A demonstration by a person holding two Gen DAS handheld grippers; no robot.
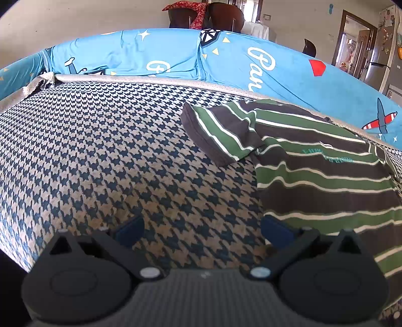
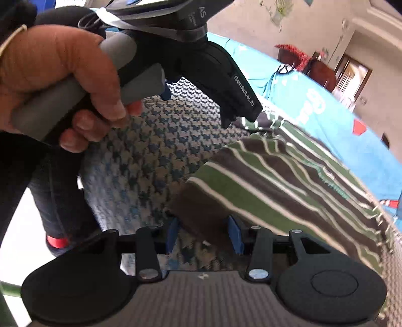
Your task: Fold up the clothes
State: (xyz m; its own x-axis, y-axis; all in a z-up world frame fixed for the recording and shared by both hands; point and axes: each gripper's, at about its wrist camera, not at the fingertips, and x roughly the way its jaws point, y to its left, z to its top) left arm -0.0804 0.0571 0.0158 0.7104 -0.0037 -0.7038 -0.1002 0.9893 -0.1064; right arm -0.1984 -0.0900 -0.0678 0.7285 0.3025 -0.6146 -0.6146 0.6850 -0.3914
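A green, dark grey and white striped shirt lies flat on the right of the houndstooth-covered surface, with one sleeve spread to the left. My left gripper is open over bare houndstooth cover, and its right finger is at the shirt's left edge. My right gripper stands open with the shirt's dark hem corner lying between its blue pads. The striped shirt stretches away to the right in the right wrist view.
A blue printed cover rises behind the surface like a backrest. A person's hand holds the left gripper's handle, with a leg in jeans below it. Chairs and a doorway are far behind.
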